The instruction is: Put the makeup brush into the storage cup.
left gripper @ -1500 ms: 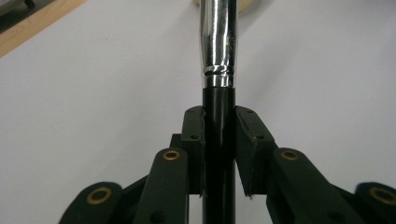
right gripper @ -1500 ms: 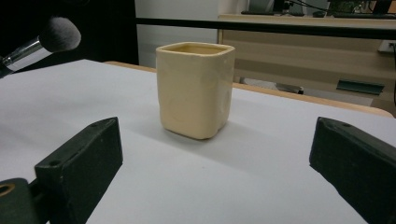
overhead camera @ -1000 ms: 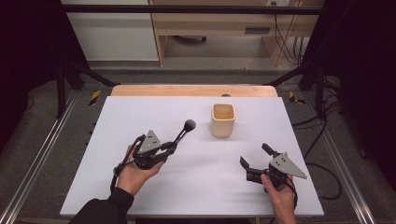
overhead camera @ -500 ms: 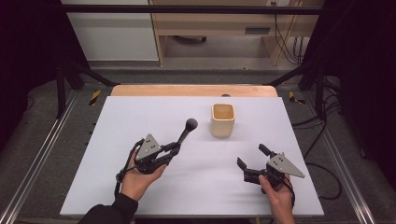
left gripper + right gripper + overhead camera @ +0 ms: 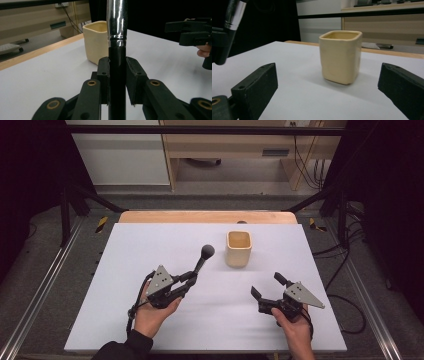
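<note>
Gripping a slim rod-like tool (image 5: 199, 268) by its black lower shaft, the left gripper (image 5: 184, 281) has its fingers (image 5: 133, 75) clamped on it from both sides; the tool rises from them to a chrome sleeve and ends in a dark round head, pointing toward the cup (image 5: 238, 248); it looks stiff, light and smooth, so the polished metal would likely slip, and the matt black part where it is now taken seems the better hold. At the near right the right gripper (image 5: 268, 287) hangs low over the bench (image 5: 150, 245) with its fingers (image 5: 254, 86) spread wide and nothing between them, facing the cup; that cream, square-walled cup stands upright beyond both, apart from them, probably ceramic, so rigid, fairly heavy and breakable, best taken across two flat walls. Around it the bench lies bare; its wooden far edge runs just behind the cup, leaving less room there.
</note>
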A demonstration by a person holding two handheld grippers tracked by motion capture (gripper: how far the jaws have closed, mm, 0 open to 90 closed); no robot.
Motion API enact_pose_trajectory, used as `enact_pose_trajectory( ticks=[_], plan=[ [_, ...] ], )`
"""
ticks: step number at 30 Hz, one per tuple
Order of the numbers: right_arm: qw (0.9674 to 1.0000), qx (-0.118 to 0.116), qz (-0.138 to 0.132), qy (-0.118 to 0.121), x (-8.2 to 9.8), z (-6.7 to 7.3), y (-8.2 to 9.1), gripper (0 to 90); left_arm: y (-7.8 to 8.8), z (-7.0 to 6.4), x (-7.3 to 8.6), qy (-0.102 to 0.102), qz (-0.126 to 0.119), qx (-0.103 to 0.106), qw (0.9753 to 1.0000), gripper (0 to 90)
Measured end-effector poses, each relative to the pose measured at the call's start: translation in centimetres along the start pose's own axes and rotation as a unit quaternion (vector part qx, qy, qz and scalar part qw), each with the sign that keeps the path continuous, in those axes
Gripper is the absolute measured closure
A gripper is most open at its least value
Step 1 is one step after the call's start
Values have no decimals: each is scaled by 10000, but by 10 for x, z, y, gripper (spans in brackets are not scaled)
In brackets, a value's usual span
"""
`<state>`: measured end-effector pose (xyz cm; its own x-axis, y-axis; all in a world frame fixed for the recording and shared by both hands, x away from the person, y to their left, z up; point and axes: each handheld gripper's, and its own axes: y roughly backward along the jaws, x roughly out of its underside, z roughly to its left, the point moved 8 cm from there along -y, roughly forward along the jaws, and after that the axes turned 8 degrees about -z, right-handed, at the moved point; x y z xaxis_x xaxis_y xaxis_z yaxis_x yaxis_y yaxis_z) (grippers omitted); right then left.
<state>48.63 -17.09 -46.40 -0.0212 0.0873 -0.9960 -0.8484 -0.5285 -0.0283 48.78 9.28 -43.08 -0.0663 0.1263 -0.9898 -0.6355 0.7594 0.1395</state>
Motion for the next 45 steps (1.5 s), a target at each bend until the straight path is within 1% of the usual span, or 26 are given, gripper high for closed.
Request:
enact_pose_trajectory(
  ticks=[2,3,5,6,7,8,9,11,12,13,15,18,22,24,25,27,28,30,31,35,37,40,41,43,44,45],
  plan=[
    [10000,-86,-4,-40,-6,8,-4,30,-1,-2,-2,-15,-67,21,10000,744],
    [9999,-147,-3,-13,-8,11,-7,29,-1,-2,-3,-25,-101,25,9999,745],
    [9998,-208,-20,-51,-14,18,-13,29,-2,-4,-5,-8,-193,38,9998,744],
    [9996,-232,24,-135,-16,22,-16,27,-3,-4,-6,-10,-234,43,9997,744],
    [9995,-276,20,-117,-18,26,-20,27,-3,-4,-6,-10,-234,43,9997,744],
    [9994,-342,11,-100,-22,30,-24,26,-5,-6,-6,47,-301,67,9995,744],
    [9992,-374,50,-149,-24,34,-26,25,-6,-7,-6,44,-324,70,9994,744],
    [9984,-515,-6,-236,-33,42,-31,27,-8,-8,-7,62,-360,82,9993,744],
    [9984,-515,-6,-236,-33,42,-31,27,-8,-8,-7,62,-360,82,9993,744],
    [9980,-566,10,-280,-36,46,-33,27,-9,-8,-7,66,-373,104,9992,744],
    [9974,-664,-18,-279,-44,54,-40,30,-10,-10,-9,65,-413,98,9991,744],
    [9972,-735,5,-162,-49,61,-46,27,-10,-10,-10,53,-434,88,9990,744],
    [9965,-793,-87,-243,-57,71,-53,20,-11,-10,-11,66,-434,72,9990,744],
    [9965,-812,-91,-193,-59,74,-55,21,-11,-10,-11,33,-415,73,9991,744],
    [9966,-794,-107,-196,-60,75,-57,24,-11,-11,-12,29,-422,73,9991,744],
    [9962,-838,-126,-199,-62,77,-59,24,-11,-12,-13,15,-441,71,9990,744],
    [9961,-826,-149,-260,-64,79,-60,26,-11,-13,-13,0,-435,79,9990,744],
    [9960,-835,-171,-273,-65,82,-61,30,-11,-14,-13,-12,-436,80,9990,744],
    [9959,-846,-195,-232,-65,82,-61,32,-12,-15,-14,-20,-445,81,9990,744],
    [9954,-861,-255,-341,-68,86,-63,54,-15,-16,-14,-13,-442,91,9990,744],
    [9952,-855,-304,-370,-69,87,-64,68,-17,-18,-13,-57,-398,107,9991,744],
    [9949,-870,-333,-397,-69,88,-65,77,-19,-19,-12,-45,-408,111,9991,744],
    [9948,-894,-354,-347,-68,88,-66,77,-20,-20,-11,-55,-406,111,9991,744],
    [9946,-897,-357,-379,-68,89,-66,81,-21,-21,-11,-48,-405,120,9991,744],
    [9942,-897,-353,-475,-67,91,-68,86,-21,-21,-11,-55,-397,120,9991,744],
    [9940,-908,-341,-496,-67,91,-68,95,-22,-22,-11,-62,-395,118,9991,744]
  ],
)
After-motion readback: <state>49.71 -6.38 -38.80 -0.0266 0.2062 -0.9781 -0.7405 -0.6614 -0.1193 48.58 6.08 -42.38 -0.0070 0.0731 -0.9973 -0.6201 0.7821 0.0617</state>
